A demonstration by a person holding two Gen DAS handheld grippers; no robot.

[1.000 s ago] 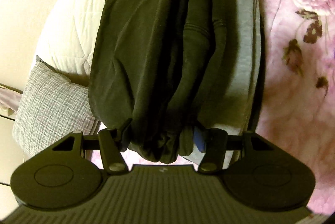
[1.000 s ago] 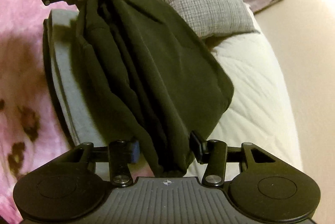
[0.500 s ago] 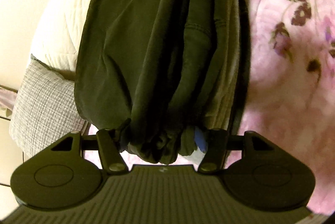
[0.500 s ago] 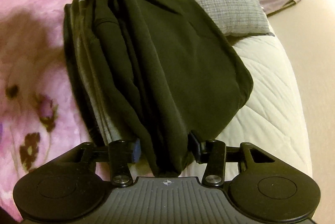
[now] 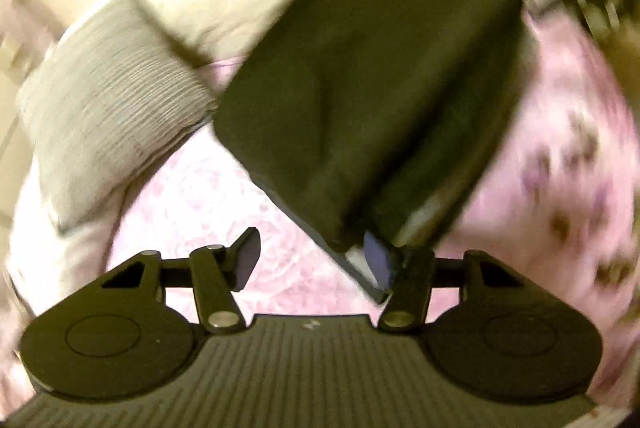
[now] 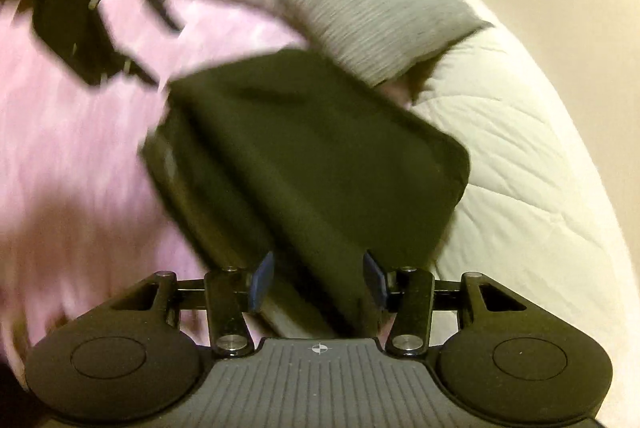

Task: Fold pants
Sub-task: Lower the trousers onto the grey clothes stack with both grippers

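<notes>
The black pants (image 5: pixel 360 99) lie folded in a flat rectangle on top of a stack of folded grey clothes (image 5: pixel 424 216) on the bed. My left gripper (image 5: pixel 312 262) is open with only pink blanket between its fingers, and its right pad touches the stack's near corner. In the right wrist view the near end of the pants (image 6: pixel 312 163) runs up between the pads of my right gripper (image 6: pixel 317 282), which stays shut on it. The left gripper (image 6: pixel 160 53) shows blurred at the upper left, off the cloth.
A pink floral blanket (image 5: pixel 560 167) covers the bed around the stack. A grey pillow (image 6: pixel 376 7) lies just beyond the pants, on a white quilt (image 6: pixel 520 167). Past the quilt's edge is bare beige floor (image 6: pixel 580 7). Both views are motion-blurred.
The hanging pants have been lowered flat onto the stack. My left gripper has let go and pulled back from the cloth. My right gripper still has the pants between its pads.
</notes>
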